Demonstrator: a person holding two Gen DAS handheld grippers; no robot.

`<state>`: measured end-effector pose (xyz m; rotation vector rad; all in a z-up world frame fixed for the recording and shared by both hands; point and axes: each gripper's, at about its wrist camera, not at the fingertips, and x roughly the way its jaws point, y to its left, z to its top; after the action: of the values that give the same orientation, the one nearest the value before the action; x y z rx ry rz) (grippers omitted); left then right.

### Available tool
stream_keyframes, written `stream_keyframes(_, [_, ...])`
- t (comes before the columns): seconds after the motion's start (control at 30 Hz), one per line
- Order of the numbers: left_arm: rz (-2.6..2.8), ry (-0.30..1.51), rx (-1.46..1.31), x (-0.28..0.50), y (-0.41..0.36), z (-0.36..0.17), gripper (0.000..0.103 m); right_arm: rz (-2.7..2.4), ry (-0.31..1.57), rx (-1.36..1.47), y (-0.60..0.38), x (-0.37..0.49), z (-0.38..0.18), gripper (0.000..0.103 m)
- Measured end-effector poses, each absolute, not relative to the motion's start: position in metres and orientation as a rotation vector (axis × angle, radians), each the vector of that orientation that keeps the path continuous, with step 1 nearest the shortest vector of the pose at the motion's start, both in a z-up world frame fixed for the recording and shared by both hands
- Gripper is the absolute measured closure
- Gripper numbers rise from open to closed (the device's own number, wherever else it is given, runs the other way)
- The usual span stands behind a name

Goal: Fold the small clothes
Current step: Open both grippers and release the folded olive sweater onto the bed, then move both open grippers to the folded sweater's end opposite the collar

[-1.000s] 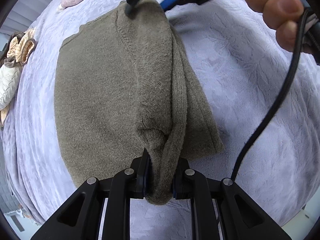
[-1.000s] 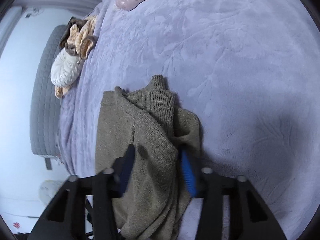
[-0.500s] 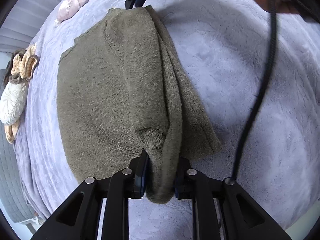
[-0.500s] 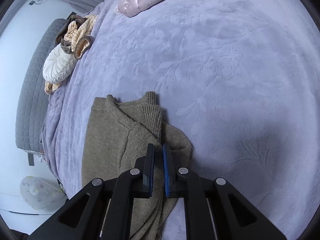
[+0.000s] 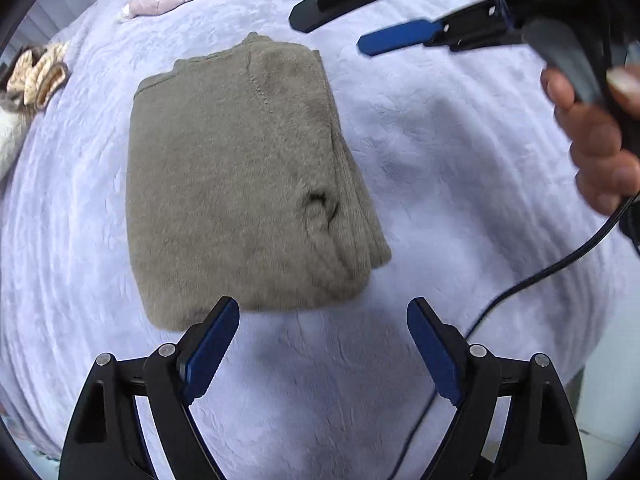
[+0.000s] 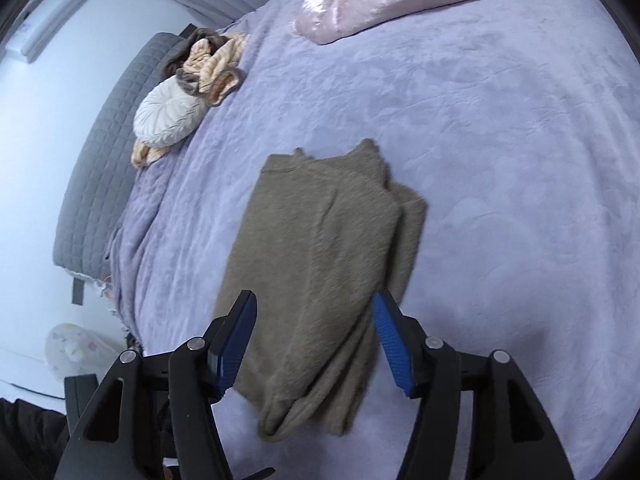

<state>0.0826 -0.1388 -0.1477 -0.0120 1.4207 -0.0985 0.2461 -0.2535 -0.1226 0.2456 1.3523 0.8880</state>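
The left tool [image 5: 322, 344] has let go of the sweater's hem and now hangs wide open just short of it. The right tool [image 6: 314, 340], nearly shut half a second ago, is spread wide too. The olive sweater [image 5: 240, 184] lies folded flat on the lilac bed [image 5: 460, 168], free of both.

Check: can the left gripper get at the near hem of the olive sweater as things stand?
Probably yes. The left gripper is open, and the sweater lies flat on the lilac blanket just ahead of its fingertips, with nothing between. The right gripper sits at the far end.
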Motion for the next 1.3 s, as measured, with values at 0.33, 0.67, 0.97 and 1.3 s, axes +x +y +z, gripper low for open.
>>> stream_keyframes(0.33, [0.047,1.372,-0.471,0.076,-0.016,-0.149,0.016,1.13,1.48,0.402,-0.206,0.181,-0.14,0.039])
stream_keyframes(0.67, [0.173,1.538,-0.431,0.098,0.012,-0.225,0.015,0.842,1.588,0.439,-0.247,0.184,-0.203,0.054])
stream_keyframes(0.97, [0.08,1.407,-0.331,0.106,0.008,-0.166,0.015,0.848,1.467,0.336,-0.238,0.196,-0.154,0.043])
stream_keyframes(1.3, [0.068,1.494,-0.228,0.145,-0.032,-0.19,0.015,0.691,1.471,0.263,-0.218,0.279,-0.17,0.038])
